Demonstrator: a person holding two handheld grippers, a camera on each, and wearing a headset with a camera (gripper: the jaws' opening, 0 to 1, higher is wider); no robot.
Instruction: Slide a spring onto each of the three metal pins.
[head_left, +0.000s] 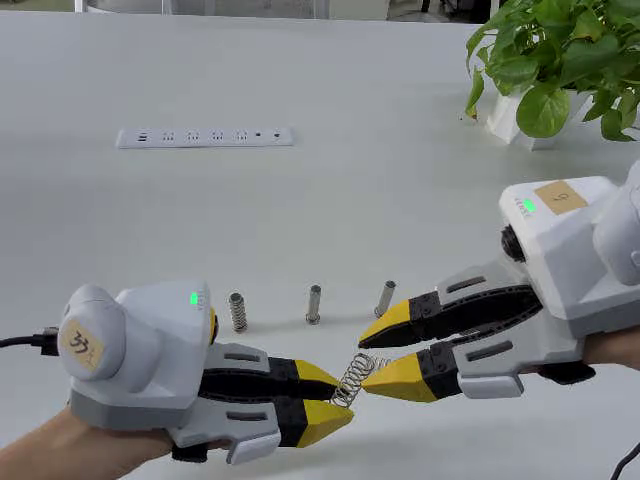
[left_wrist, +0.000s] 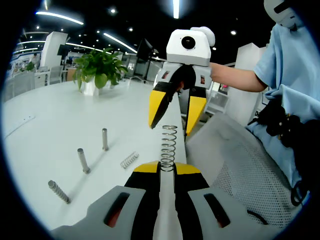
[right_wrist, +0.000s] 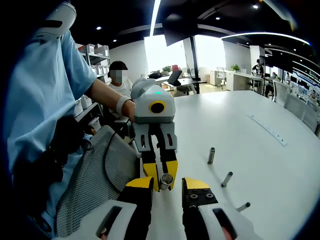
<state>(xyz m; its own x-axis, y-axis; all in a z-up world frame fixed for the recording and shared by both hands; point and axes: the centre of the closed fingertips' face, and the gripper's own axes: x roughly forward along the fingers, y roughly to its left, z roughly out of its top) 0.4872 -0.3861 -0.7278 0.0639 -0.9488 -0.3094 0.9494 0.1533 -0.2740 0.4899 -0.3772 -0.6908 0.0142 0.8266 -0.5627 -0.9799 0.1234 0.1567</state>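
Over the white table (head_left: 350, 200), the left gripper (head_left: 342, 397), tagged "33", pinches a spring (head_left: 352, 380); the right gripper (head_left: 364, 363) holds its jaws apart.

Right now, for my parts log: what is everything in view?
Table: one, white, under all.
Pins: three, metal, in a row mid-table.
Springs: three, silver; one on an end pin, one loose beside the pins, one held.
Power strip: one, white, far side.
Plant: one, green, white pot, far right.
Chair: one, grey mesh, at the table edge.
Left gripper: white, yellow-tipped fingers shut on the held spring.
Right gripper: same colours, fingers open at its free end.
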